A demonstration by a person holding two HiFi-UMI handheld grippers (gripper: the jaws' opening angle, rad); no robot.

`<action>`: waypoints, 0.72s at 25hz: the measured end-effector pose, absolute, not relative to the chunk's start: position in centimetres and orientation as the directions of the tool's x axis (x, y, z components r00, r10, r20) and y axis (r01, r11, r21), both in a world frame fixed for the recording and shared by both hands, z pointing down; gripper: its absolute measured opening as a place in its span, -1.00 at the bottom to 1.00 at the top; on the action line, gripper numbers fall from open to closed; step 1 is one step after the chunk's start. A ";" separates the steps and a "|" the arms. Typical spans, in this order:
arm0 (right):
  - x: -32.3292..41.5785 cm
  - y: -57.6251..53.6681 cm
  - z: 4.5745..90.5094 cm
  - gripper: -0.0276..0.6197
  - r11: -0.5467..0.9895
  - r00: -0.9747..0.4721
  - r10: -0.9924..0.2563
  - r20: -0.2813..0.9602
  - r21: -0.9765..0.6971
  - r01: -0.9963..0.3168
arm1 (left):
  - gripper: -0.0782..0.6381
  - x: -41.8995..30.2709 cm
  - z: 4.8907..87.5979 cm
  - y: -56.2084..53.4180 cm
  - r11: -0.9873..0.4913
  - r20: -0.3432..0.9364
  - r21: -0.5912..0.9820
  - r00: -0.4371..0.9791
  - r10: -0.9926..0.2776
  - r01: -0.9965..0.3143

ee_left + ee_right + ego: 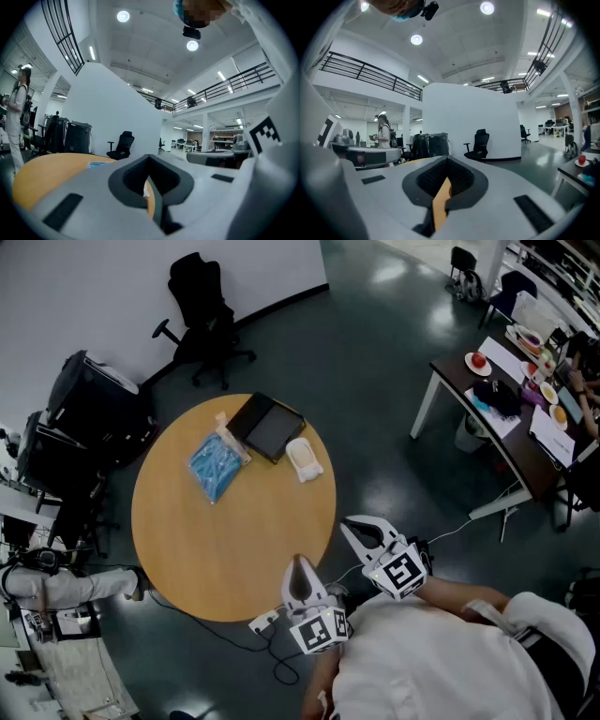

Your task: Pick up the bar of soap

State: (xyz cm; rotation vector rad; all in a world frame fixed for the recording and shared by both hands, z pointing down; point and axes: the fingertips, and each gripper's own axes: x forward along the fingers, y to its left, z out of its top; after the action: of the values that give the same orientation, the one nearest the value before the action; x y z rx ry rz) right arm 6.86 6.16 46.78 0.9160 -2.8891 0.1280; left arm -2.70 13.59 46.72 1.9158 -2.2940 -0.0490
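Note:
The bar of soap (304,459) is a pale, whitish block lying on the round wooden table (216,549), toward its far right side, next to a black tablet (267,426). My left gripper (299,568) hovers over the table's near edge, well short of the soap, with its jaws together and nothing between them. My right gripper (354,529) is just off the table's near right rim, shut and empty too. In the left gripper view the left gripper (150,180) shows only a thin seam, and in the right gripper view the right gripper (442,188) does the same.
A blue packet (216,465) lies left of the tablet. Black office chairs (202,315) and dark cases (94,409) stand beyond the table. A desk with dishes (511,390) is at the far right. A person (384,133) stands in the distance.

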 end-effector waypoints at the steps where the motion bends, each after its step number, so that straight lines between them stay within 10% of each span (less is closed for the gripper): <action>1: 6.7 6.3 46.6 -0.89 0.818 -0.816 -0.565 0.126 -0.051 -0.574 | -0.77 -2.7 46.9 13.7 0.179 0.096 0.117 -0.168 -0.981 -0.977; 18: 7.4 5.3 46.9 -0.88 0.834 -0.835 -0.535 0.129 -0.079 -0.546 | -0.77 -1.3 47.9 12.6 0.190 0.101 0.120 -0.179 -0.979 -0.974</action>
State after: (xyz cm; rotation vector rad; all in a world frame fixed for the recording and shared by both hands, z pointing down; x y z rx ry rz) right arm 7.45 5.34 46.91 0.8605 -2.9109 0.1719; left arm -1.34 12.58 47.93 1.9058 -2.2997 -0.0422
